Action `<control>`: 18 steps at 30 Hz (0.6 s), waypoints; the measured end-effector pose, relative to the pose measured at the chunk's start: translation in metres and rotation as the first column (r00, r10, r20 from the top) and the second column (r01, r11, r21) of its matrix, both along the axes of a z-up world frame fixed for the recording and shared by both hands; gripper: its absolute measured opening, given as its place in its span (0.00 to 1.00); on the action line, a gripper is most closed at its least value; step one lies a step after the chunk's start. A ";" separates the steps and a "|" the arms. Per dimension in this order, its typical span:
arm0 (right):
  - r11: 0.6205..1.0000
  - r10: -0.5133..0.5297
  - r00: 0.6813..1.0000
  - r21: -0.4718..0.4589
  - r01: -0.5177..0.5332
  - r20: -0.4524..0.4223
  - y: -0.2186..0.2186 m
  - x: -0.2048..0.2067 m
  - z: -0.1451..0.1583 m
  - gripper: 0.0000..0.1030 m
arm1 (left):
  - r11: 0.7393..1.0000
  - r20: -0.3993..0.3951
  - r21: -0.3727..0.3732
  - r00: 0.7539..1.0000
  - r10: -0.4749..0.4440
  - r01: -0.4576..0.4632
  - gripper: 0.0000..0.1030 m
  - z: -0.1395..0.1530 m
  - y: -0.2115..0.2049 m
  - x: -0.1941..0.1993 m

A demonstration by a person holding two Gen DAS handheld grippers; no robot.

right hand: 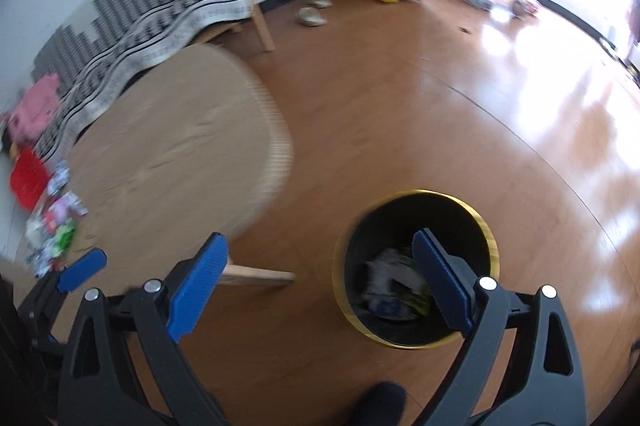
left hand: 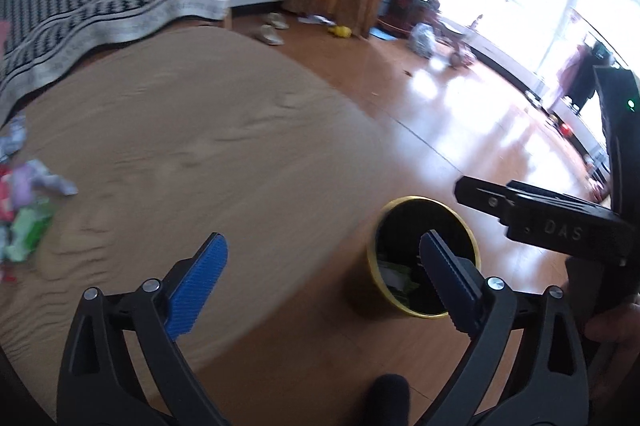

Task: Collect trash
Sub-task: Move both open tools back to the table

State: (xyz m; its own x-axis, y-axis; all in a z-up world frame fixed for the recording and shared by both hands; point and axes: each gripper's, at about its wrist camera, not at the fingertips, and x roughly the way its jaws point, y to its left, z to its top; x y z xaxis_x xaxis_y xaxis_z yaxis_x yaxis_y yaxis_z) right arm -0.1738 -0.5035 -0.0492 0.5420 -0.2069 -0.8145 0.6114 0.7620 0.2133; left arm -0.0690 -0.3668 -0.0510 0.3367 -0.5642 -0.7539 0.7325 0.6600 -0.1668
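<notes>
Several crumpled wrappers [left hand: 28, 222] lie in a loose heap at the far left edge of the round tabletop [left hand: 192, 130], green, white, purple and red among them; the right wrist view shows the same heap [right hand: 56, 230] well apart from the bin. That bin [right hand: 416, 268], black inside with a yellow rim, stands on the wooden floor [right hand: 400, 106] beside the tabletop and already holds a few scraps.

Both grippers are empty. The left gripper [left hand: 322, 278] has its jaws spread wide with nothing between the blue pads [left hand: 200, 286], and the right gripper [right hand: 322, 278] stands the same way, jaws wide and bare, hanging above the bin's mouth. In the left wrist view, the right gripper's black body [left hand: 560, 222] shows at the right.

The step in hand looks like going to the heap for more. To do it well, I would bring one gripper down over a single wrapper at the heap's near edge, pinch it at a raised fold so that the thin film does not slip, and lift clear before swinging over to the bin. The other gripper could take a second piece alongside.

Readable writing is scarce: the letters "DAS" are embossed on the right gripper's body. Any print on the wrappers is too blurred to read.
</notes>
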 end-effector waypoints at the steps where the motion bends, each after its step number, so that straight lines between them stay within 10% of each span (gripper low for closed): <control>1: 1.000 0.022 1.000 -0.002 -0.022 0.004 0.010 0.011 0.003 0.88 | 0.999 0.010 0.003 0.999 0.040 -0.040 0.91 0.004 0.020 0.012; 8: 0.981 0.192 0.981 -0.002 -0.192 0.019 0.098 0.098 0.015 0.88 | 0.953 0.053 0.011 0.952 0.302 -0.303 0.91 0.025 0.151 0.083; 18: 0.931 0.366 0.931 0.010 -0.365 -0.013 0.204 0.189 0.002 0.88 | 0.758 0.099 0.074 0.761 0.641 -0.648 0.91 0.009 0.329 0.167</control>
